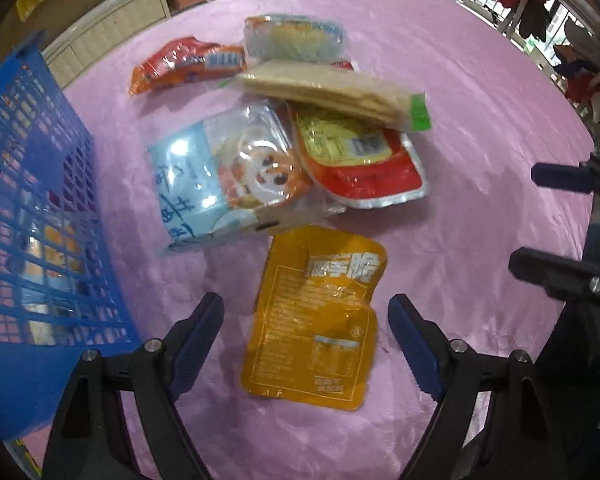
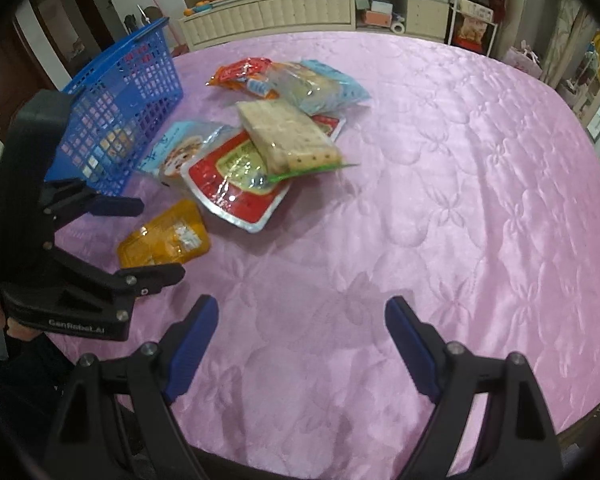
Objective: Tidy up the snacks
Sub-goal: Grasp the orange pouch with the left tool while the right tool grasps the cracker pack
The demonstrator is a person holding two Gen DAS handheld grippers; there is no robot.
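Note:
A yellow snack pouch (image 1: 316, 320) lies flat on the pink tablecloth, and my left gripper (image 1: 306, 308) is open with a finger on each side of it. Behind it lie a light blue cartoon packet (image 1: 224, 176), a red and yellow packet (image 1: 360, 156), a cracker pack (image 1: 332, 88), an orange-red packet (image 1: 184, 64) and a pale blue packet (image 1: 296, 36). A blue mesh basket (image 1: 40, 208) stands at the left with some packets inside. My right gripper (image 2: 300, 308) is open and empty over bare cloth; the pouch (image 2: 166, 236) and the basket (image 2: 120, 108) lie to its left.
The round table's pink cloth (image 2: 440, 200) stretches to the right. The left gripper (image 2: 140, 236) shows in the right wrist view, and the right gripper (image 1: 556, 224) in the left wrist view. Cabinets and shelves (image 2: 300, 12) stand beyond the table.

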